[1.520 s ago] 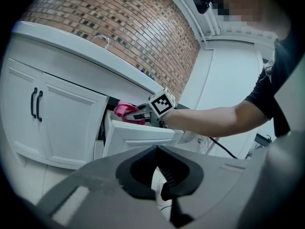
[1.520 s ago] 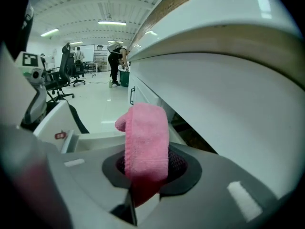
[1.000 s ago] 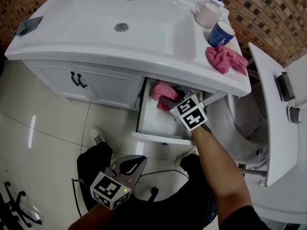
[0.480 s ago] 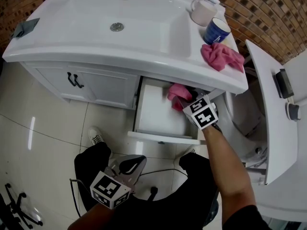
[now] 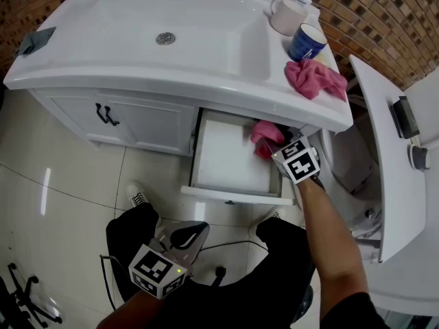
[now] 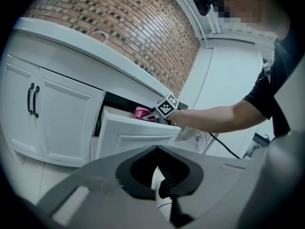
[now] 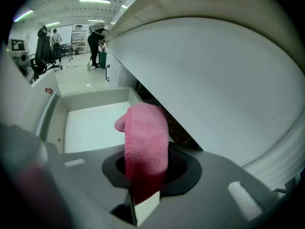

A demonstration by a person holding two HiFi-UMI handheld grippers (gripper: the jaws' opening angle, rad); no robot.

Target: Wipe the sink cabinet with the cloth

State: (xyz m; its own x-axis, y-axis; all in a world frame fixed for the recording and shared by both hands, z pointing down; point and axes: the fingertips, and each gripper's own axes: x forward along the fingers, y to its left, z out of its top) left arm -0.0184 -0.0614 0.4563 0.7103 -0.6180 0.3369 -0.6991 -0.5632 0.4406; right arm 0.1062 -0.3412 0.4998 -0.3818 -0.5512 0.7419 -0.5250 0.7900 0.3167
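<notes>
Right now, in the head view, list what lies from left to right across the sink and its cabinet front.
Grey pad → door handles → drain → blue cup.

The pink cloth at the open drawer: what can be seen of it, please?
The pink cloth looks like soft, fuzzy fabric, bunched into a thick fold. The right gripper has its jaws shut on one end; the rest sticks out beyond them. It is at the back right corner of the open white drawer. Whether it touches the drawer is unclear.
</notes>
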